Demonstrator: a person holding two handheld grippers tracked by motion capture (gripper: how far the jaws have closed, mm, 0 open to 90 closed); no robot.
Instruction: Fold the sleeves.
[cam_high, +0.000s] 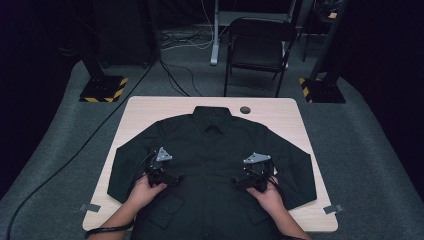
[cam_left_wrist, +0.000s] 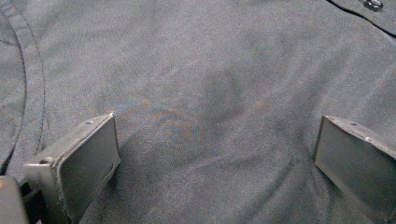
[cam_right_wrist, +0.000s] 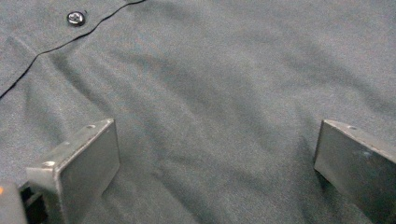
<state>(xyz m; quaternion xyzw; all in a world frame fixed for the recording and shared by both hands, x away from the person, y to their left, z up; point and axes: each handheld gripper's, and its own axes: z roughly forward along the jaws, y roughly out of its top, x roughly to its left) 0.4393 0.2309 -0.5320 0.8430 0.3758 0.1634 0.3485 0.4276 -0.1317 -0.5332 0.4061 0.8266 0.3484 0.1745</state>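
Dark shirt (cam_high: 210, 150) spread flat, front up, on table (cam_high: 137, 107), collar toward 12 o'clock, hem hanging off table's near edge. Left gripper (cam_high: 161, 172) held over shirt's chest at 9 o'clock of button placket; fingers (cam_left_wrist: 88, 158) spread wide, nothing gripped. Right gripper (cam_high: 254, 175) held at 3 o'clock of placket, fingers (cam_right_wrist: 84, 161) likewise wide. Contact with cloth cannot be judged. Button (cam_right_wrist: 76, 18) seen beside placket seam.

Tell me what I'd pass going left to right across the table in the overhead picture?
Bare table edge → shirt's sleeve → left tongs → button placket of the black shirt → right tongs → other sleeve → bare table edge.
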